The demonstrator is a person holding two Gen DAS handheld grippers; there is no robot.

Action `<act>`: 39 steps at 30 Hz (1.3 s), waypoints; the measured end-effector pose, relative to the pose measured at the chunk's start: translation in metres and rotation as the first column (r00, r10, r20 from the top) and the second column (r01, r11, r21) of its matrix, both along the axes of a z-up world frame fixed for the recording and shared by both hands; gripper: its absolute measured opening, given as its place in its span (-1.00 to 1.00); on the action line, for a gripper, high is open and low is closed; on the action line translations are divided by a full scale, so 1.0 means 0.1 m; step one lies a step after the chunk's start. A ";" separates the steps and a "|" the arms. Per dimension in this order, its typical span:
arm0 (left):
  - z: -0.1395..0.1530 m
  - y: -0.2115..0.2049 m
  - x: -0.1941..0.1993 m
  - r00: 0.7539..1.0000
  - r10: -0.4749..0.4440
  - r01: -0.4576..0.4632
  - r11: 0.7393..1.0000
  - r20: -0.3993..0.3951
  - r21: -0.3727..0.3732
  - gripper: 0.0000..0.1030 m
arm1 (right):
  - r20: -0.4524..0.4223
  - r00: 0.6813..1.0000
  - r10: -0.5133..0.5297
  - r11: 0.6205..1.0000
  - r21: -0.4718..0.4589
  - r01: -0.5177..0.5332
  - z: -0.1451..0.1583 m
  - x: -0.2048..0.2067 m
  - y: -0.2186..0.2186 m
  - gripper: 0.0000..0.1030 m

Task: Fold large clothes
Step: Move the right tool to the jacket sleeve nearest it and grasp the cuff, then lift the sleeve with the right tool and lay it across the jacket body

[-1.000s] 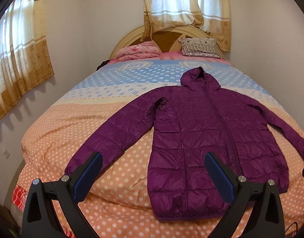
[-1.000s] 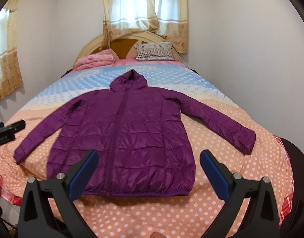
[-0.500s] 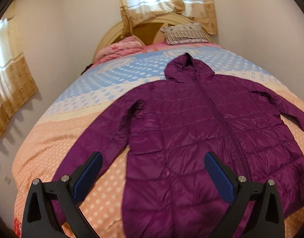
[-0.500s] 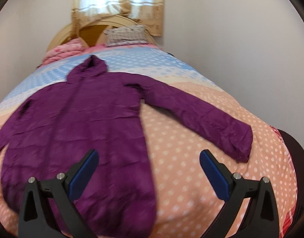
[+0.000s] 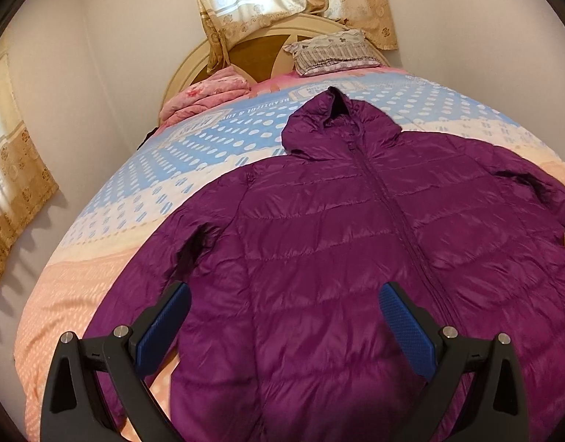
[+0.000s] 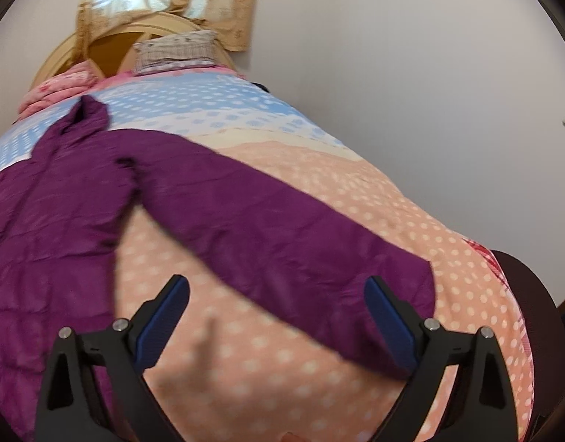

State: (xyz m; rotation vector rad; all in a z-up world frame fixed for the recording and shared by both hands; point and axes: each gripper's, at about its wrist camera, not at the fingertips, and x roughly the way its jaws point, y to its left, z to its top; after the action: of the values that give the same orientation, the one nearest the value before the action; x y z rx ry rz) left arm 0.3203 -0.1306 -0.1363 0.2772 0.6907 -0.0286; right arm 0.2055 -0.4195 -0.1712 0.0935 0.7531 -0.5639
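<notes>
A purple hooded puffer jacket lies flat and zipped on the bed, hood toward the headboard, sleeves spread. My left gripper is open and empty, hovering above the jacket's left side near the armpit and left sleeve. In the right wrist view the jacket's body is at the left and its right sleeve stretches out to the cuff. My right gripper is open and empty, just above that sleeve near the cuff.
The bed has a dotted blue and peach cover. A folded pink blanket and a patterned pillow lie by the wooden headboard. Curtains hang left and behind. A white wall runs along the bed's right side.
Both grippers moved forward and down toward the jacket, the left over its left side, the right swinging right over the right sleeve. Both stayed open.
</notes>
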 end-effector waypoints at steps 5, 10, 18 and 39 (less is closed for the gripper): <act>-0.22 -0.03 0.20 0.999 0.025 -0.025 1.000 -0.023 0.006 0.98 | -0.005 0.997 -0.077 0.997 0.020 0.077 -0.08 -0.08 -0.35 0.80; -0.49 -0.01 0.38 0.995 0.055 -0.054 0.998 -0.085 0.019 0.98 | -0.030 0.991 -0.128 0.990 0.063 0.130 -0.20 -0.12 -0.63 0.53; -0.57 0.02 0.47 0.990 0.053 -0.054 0.999 -0.129 -0.003 0.98 | -0.048 0.987 -0.155 0.980 0.122 0.160 -0.33 -0.09 -0.71 0.52; 0.02 0.69 0.45 0.993 0.119 -0.119 0.992 0.023 -0.032 0.98 | 0.140 0.987 0.073 0.997 0.027 -0.077 0.73 0.34 -0.19 -0.91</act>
State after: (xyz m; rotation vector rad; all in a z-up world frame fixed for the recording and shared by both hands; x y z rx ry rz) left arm 0.3648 -0.0615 -0.1345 0.2068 0.6803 0.0781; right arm 0.2398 -0.4385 -0.0982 0.1321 0.6276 -0.4689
